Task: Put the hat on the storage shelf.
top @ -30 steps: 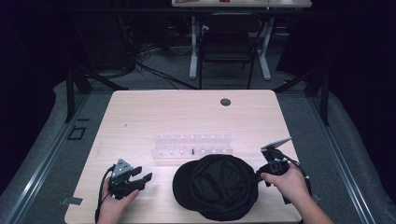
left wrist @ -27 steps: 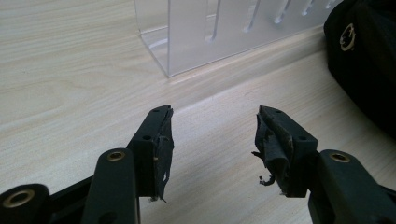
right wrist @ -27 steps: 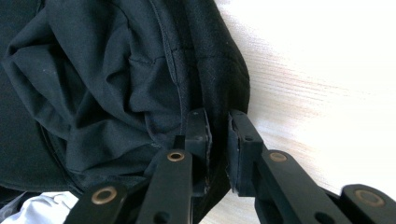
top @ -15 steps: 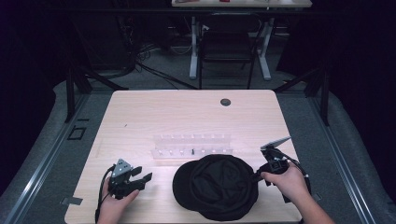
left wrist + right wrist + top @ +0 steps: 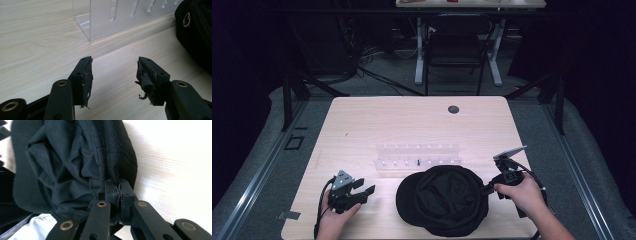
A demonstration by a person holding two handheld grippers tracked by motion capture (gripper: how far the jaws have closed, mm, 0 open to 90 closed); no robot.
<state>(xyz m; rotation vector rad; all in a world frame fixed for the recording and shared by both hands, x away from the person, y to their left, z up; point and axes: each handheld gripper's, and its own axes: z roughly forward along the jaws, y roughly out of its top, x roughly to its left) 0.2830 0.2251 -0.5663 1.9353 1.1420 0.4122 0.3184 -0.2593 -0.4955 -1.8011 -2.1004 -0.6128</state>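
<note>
A black cap (image 5: 444, 200) lies upside down on the wooden table (image 5: 412, 120), near the front edge, its crumpled lining facing up (image 5: 62, 165). My right gripper (image 5: 488, 188) is at the cap's right side. Its jaws have just been closing and now pinch the cap's stitched rim, shut on it (image 5: 119, 183). My left gripper (image 5: 369, 189) rests on the table left of the cap, held in a hand. It stands open with only bare wood between its fingers (image 5: 113, 62). The cap's dark edge (image 5: 197, 32) shows off to its right.
A clear acrylic rack (image 5: 418, 156) with slots stands just behind the cap, and close ahead of the left gripper (image 5: 120, 17). A round cable hole (image 5: 453, 109) sits at the table's far side. A chair (image 5: 455, 50) stands beyond the table.
Both hands have kept their places and the cap lies in the same spot. No shift of the right jaws can be made out from the high view.
</note>
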